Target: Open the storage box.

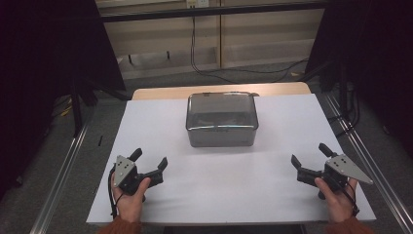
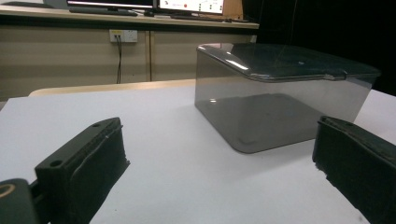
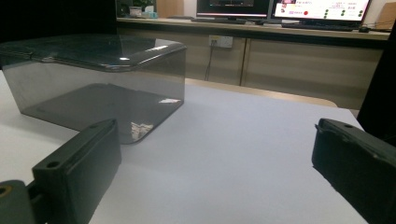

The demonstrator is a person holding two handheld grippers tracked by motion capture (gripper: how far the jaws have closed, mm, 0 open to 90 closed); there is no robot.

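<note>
Now, box: a smoked, see-through box (image 1: 222, 119) with its lid (image 1: 221, 110) on sits toward the far edge of the white table (image 1: 272, 195), about midway between the left and right edges; something lies inside, too dim to make out; nothing touches the box
Lid: flat, glossy, closed over the box; a small tab shows on its rim in the left gripper view (image 2: 329, 77)
Left gripper: the left gripper (image 1: 150, 160) is held in a hand (image 1: 130, 201) near the table's near-left corner; jaws spread wide with nothing between them; pointed toward the box but well apart from it; in its own view the box (image 2: 275, 112) stands ahead and to the right
Right gripper: the right gripper (image 1: 310, 154) is held in a hand (image 1: 339, 201) near the near-right corner; jaws spread wide, nothing between them; well apart from the box; in its own view the box (image 3: 98, 93) stands ahead and to the left
Table: white top, bare between the two grippers; a strip of wood (image 1: 160, 92) shows along the far edge
Sleeves: rust-coloured cuffs (image 1: 119, 226) at the near edge
</note>
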